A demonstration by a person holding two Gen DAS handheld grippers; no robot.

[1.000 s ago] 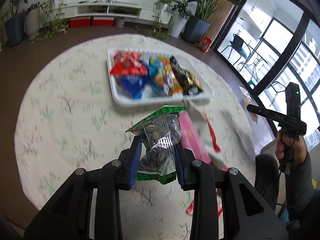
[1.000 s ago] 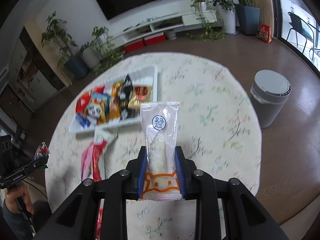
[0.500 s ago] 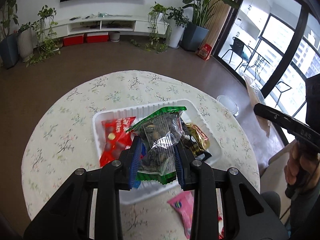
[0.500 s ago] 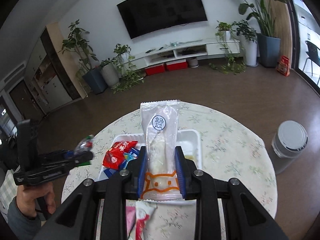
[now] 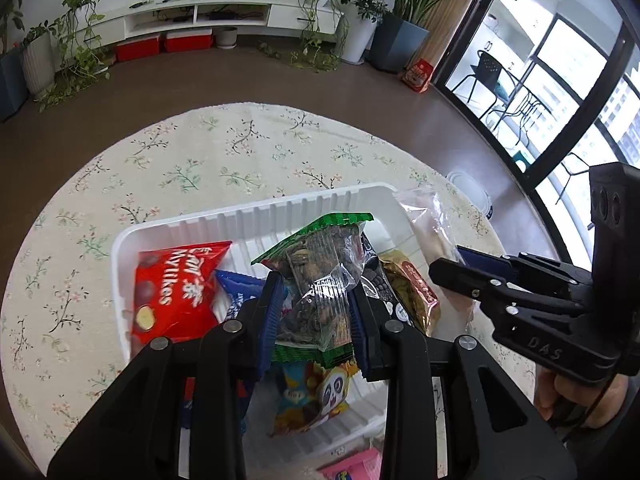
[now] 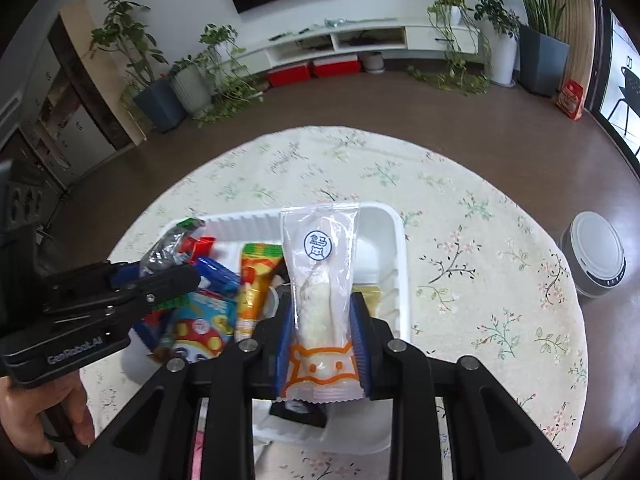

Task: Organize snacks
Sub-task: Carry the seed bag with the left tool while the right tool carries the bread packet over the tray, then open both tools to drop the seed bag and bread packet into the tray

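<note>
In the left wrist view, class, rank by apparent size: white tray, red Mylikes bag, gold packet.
1. white tray
2. red Mylikes bag
3. gold packet, though partly hidden behind the left tongs, so its full size is unsure.

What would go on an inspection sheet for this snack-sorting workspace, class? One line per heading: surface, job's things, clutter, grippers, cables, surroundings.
Surface: round table with a floral cloth.
Job's things: white tray holding a red packet, blue packet and gold packet.
Clutter: pink packet beside the tray.
Grippers: left gripper shut on green-edged seed packet; right gripper shut on clear bread packet.
Cables: nothing seen.
Surroundings: potted plants, TV shelf, grey bin.
</note>
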